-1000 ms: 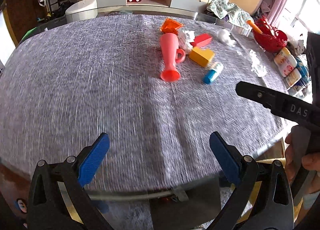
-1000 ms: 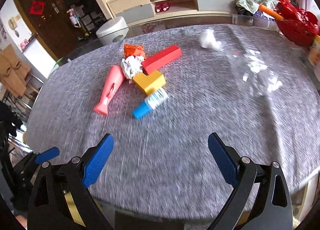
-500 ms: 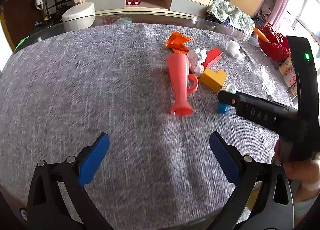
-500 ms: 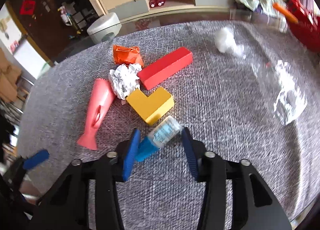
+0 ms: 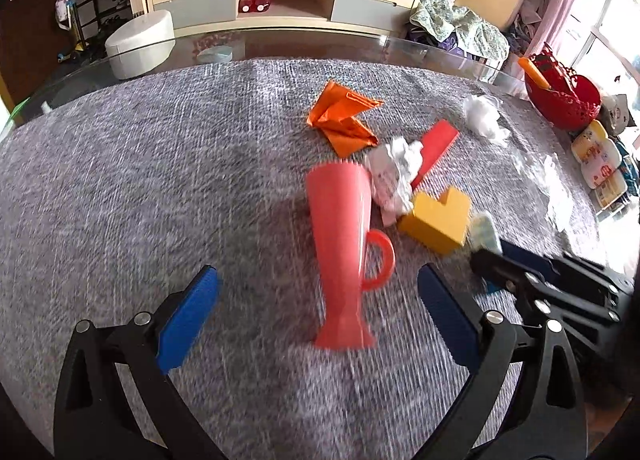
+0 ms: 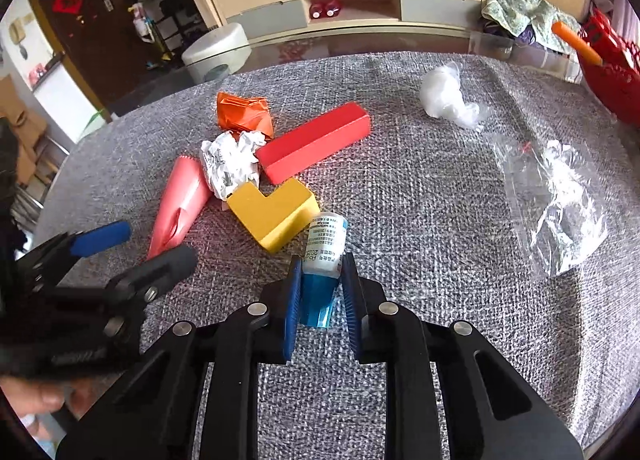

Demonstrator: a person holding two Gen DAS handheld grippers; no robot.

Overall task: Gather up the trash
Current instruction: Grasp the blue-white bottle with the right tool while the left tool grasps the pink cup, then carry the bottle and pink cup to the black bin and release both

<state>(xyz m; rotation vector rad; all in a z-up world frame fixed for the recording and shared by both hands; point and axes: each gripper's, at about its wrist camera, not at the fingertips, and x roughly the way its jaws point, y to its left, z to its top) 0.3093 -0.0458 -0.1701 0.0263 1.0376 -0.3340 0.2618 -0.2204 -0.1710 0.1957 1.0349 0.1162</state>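
On the grey surface, right gripper was closing on a small bottle, light, rigid, slick; left gripper wide, narrowing.

in the left wrist view the small bottle is blurred and mostly hidden behind the yellow block and the right tongs, the red basket is cut off at the right wrist frame's right edge, and the bottle's label print is too small to read.

Black gripper frames, blue fingers, silver screws
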